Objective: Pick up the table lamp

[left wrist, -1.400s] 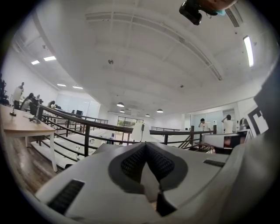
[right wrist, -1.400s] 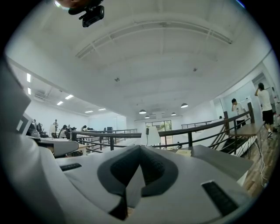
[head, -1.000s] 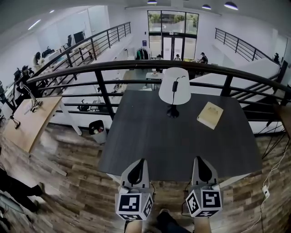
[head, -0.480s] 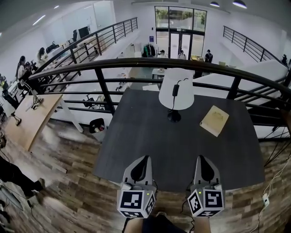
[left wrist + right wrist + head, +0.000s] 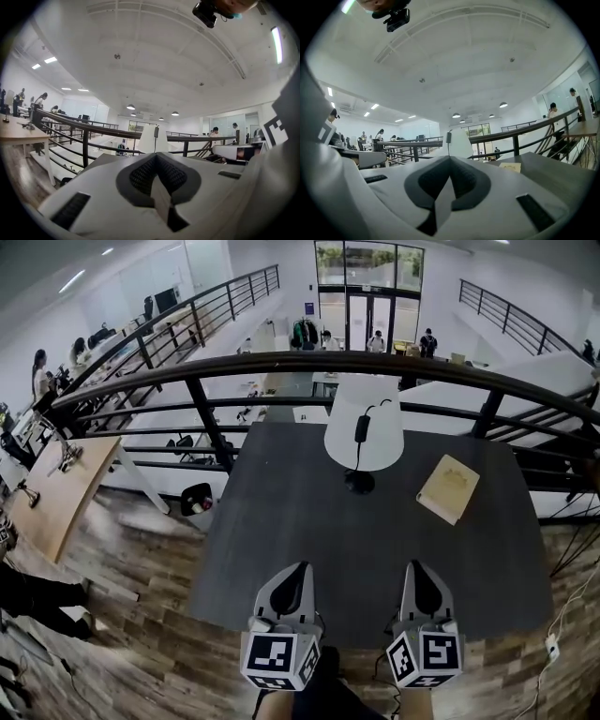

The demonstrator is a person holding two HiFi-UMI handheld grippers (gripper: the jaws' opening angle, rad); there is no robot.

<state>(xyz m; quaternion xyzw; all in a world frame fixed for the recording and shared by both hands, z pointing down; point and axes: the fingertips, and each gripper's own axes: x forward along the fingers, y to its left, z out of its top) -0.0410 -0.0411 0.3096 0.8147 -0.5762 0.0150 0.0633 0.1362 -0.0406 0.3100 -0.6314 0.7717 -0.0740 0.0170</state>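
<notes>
Left gripper [image 5: 297,570] and right gripper [image 5: 416,568], both pressed together and empty, have edged over the tabletop's [image 5: 300,531] near edge. The lamp [image 5: 363,427] stands upright near its far edge, midway ahead of the 2.

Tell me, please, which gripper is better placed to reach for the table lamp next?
Right, but only marginally. The table lamp stands far across the table, between both shut grippers, with its base slightly nearer the right gripper than the left gripper. The book lies off to the side.
</notes>
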